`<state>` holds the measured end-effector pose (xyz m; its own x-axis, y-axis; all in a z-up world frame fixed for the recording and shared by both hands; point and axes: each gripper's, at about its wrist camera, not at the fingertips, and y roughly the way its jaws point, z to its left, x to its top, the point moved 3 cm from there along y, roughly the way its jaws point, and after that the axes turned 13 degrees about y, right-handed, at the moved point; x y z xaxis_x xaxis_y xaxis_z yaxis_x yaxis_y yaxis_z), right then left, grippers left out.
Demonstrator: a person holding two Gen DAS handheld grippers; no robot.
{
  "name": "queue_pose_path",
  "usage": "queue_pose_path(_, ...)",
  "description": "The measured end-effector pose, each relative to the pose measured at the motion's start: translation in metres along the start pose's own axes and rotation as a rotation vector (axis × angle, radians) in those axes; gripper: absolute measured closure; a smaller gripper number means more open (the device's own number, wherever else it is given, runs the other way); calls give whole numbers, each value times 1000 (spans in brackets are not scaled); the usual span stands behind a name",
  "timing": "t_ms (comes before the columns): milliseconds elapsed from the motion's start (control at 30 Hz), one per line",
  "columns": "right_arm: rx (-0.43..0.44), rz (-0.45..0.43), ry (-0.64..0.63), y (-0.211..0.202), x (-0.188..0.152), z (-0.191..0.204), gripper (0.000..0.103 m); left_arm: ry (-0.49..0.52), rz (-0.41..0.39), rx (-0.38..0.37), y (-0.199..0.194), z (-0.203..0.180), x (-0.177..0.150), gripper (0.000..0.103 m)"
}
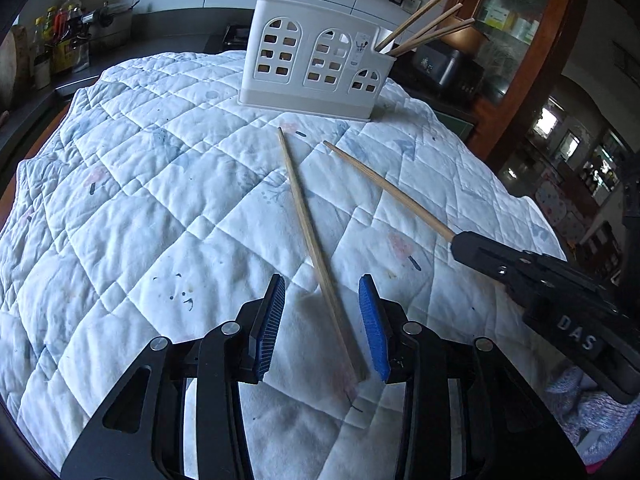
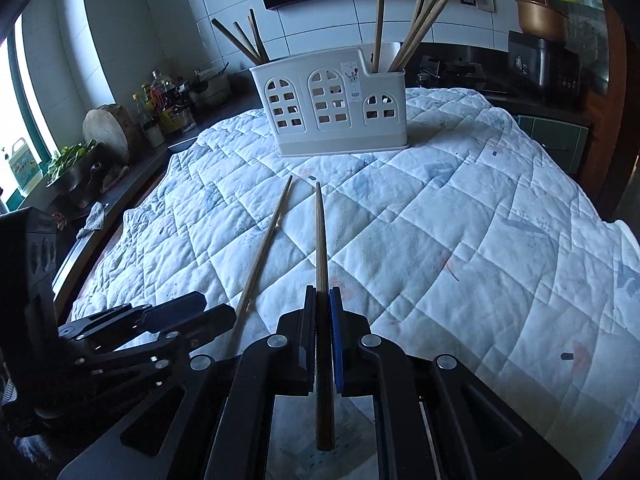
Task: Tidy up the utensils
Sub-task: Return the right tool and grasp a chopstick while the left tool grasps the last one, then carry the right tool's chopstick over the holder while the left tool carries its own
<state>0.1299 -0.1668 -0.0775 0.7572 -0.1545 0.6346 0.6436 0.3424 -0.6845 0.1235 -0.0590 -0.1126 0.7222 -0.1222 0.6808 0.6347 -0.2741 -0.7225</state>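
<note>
Wooden chopstick (image 2: 320, 240) clamped in the right claw (image 2: 323, 300) could pivot and miss the holder (image 2: 328, 112) at twelve o'clock, while the left claw (image 1: 322, 300) gapes around another chopstick (image 1: 308, 232).

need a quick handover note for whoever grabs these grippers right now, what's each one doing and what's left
Left gripper: open, jaws straddling the loose chopstick that lies on the quilted cloth; not gripped yet.
Right gripper: shut on the second chopstick, tip pointing at the white utensil holder.
Done: several chopsticks already stand in the holder's left and right compartments.
Left: drop the held chopstick into the holder, then close on the loose one and put it in too.
</note>
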Motion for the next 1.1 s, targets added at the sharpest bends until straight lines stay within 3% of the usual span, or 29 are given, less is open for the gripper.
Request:
queue_pose_path(67, 5, -15, -8, -6, 2, -1, 97, -2, 10, -6, 6, -2, 4, 77)
queue_pose_path(333, 24, -45, -18, -22, 7, -7, 96, 2, 52, 31, 28, -9, 11, 80)
queue_pose_path(400, 24, -53, -24, -25, 9, -7, 96, 24, 59, 69, 31, -11, 11, 88)
queue_pose_path(567, 27, -73, -40, -36, 18, -6, 96, 9, 59, 104, 26, -3, 13, 97)
queue_pose_path(767, 29, -97, -87, -49, 31, 2, 96, 3, -10, 65, 0, 9, 25, 97)
queue_pose_path(1100, 83, -103, -122, -67, 76, 18, 96, -5, -195, 21, -59, 29, 68, 97)
